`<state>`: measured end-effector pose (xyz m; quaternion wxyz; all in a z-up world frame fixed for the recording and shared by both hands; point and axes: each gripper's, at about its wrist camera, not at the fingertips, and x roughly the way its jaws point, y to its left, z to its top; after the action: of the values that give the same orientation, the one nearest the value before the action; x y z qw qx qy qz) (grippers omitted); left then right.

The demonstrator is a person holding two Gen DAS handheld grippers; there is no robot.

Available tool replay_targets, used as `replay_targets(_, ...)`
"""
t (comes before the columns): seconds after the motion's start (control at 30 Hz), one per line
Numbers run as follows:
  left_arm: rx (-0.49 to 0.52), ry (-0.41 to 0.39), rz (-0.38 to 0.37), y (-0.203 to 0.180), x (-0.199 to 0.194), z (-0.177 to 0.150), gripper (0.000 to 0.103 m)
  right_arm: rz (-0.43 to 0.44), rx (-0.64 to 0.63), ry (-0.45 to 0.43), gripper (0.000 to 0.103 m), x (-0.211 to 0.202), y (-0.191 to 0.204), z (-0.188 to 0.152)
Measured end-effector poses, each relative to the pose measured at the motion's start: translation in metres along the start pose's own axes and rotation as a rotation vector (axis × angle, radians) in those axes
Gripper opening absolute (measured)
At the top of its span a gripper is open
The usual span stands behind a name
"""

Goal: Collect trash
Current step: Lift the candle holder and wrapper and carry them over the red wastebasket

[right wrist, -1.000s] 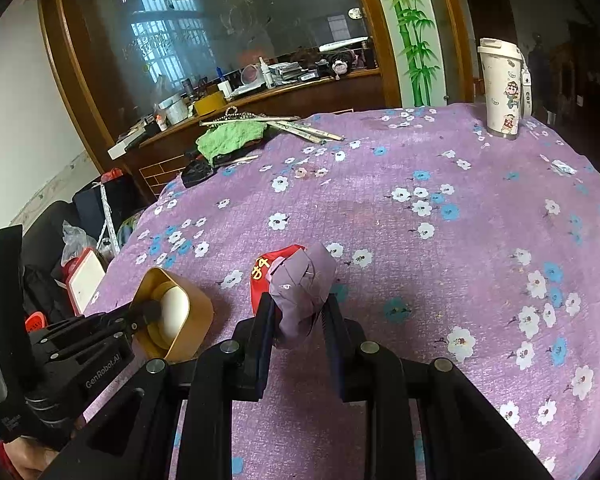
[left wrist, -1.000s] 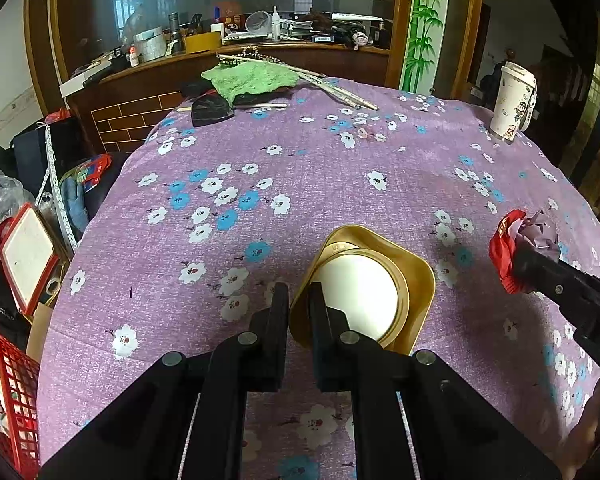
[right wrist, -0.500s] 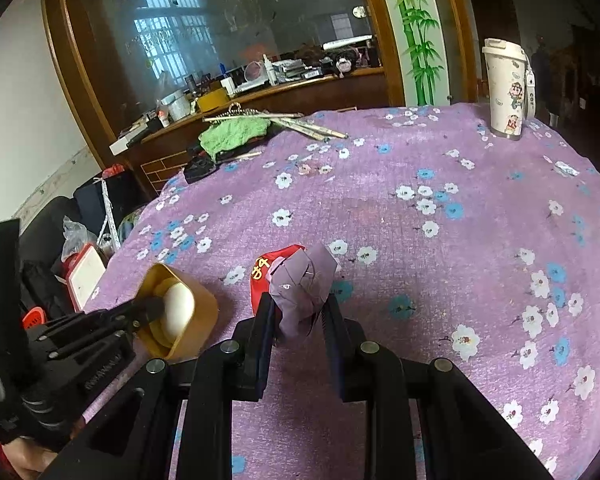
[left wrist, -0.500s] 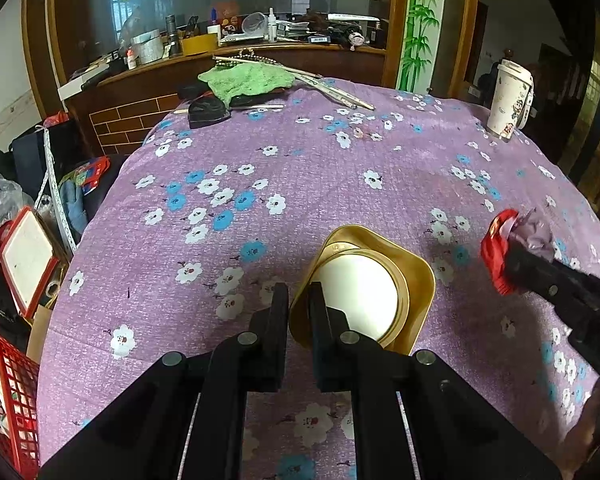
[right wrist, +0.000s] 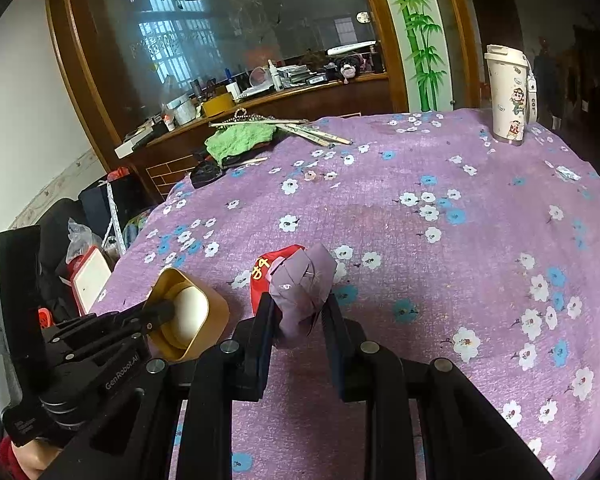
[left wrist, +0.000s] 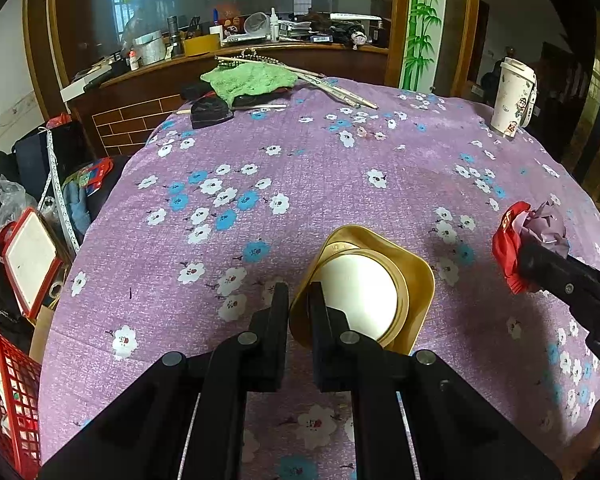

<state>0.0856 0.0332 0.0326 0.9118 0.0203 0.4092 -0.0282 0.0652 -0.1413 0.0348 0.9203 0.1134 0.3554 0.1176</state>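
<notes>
Trash is already in both grippers. The left gripper (left wrist: 298, 300) pinches the near wall of a gold tray (left wrist: 416, 280) with a white dome inside, seemingly lifted off the cloth (left wrist: 300, 168), though the view leaves that unsure. The right gripper (right wrist: 298, 312) is clamped on a crumpled purple and red wad (right wrist: 300, 284), held clear of the table, likely for carrying. Open cloth lies ahead of both. The table edge falls away at left, where a red basket (left wrist: 4, 392) sits below, perhaps the bin.
</notes>
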Motion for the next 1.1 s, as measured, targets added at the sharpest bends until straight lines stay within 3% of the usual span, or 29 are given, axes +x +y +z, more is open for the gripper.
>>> replay_targets(1.1, -0.001, -0.016, -0.001, -0.0010, -0.0051, 0.0019, 0.009, -0.025, -0.010, 0.010, 0.026, 0.0055, -0.0003, 0.0003)
